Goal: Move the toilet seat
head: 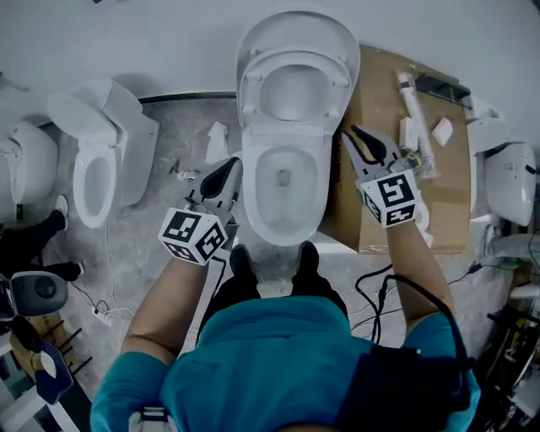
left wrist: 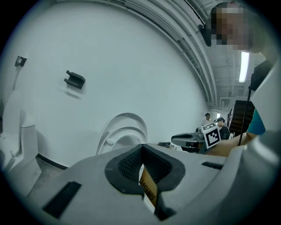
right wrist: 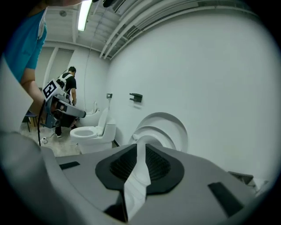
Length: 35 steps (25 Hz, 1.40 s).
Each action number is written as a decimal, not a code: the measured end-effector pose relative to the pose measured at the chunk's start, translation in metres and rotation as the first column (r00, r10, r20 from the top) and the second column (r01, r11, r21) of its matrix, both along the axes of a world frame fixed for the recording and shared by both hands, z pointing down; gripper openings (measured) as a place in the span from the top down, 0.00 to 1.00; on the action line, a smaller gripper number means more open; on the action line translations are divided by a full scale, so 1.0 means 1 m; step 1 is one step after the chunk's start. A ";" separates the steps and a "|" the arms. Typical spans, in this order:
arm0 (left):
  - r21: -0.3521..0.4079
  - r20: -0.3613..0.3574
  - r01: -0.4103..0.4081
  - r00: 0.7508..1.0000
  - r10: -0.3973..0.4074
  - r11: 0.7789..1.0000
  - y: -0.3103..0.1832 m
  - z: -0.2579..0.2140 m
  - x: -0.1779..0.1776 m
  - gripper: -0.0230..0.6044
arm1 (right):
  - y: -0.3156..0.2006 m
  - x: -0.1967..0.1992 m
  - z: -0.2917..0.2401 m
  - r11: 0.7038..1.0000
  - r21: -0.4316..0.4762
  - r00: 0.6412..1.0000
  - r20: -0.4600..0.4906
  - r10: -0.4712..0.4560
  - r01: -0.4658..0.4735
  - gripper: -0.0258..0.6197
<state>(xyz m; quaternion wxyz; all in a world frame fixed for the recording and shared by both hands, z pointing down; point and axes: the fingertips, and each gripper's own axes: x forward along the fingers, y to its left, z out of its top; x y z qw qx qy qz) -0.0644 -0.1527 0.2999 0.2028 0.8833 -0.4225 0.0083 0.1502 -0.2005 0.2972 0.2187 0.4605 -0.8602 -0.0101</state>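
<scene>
Right, nearest us the left gripper (head: 229, 167) sits at eight o'clock of the bowl (head: 283, 221), jaws together, empty. The right gripper (head: 359, 139) is at three o'clock, jaws a slit apart, nothing between. Beyond, at twelve, the toilet seat (head: 268, 66) stands raised against its lid (head: 295, 25). My worry: a shallow pinch on that smooth rim, and it slips and slams down.

Right gripper (right wrist: 138, 146) jaws narrowly apart; raised toilet seat (right wrist: 153, 131) beyond.

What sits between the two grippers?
The toilet bowl, its seat raised, sits between the left gripper and right gripper; the head view shows it.
</scene>
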 end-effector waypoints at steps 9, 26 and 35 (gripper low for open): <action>0.012 0.004 0.002 1.000 -0.002 1.000 0.031 -0.058 0.004 0.96 | 0.067 -0.005 -0.021 0.985 -0.171 0.986 0.169 -0.002 0.031 0.96; 0.049 -0.059 -0.052 0.997 0.055 0.997 0.084 -0.163 -0.011 0.96 | 0.135 0.002 -0.121 0.974 -0.223 0.914 0.402 0.056 0.039 0.96; 0.106 -0.050 -0.075 0.996 0.080 0.992 0.093 -0.203 -0.014 0.96 | 0.143 0.007 -0.173 0.984 -0.175 0.912 0.407 0.041 0.034 0.96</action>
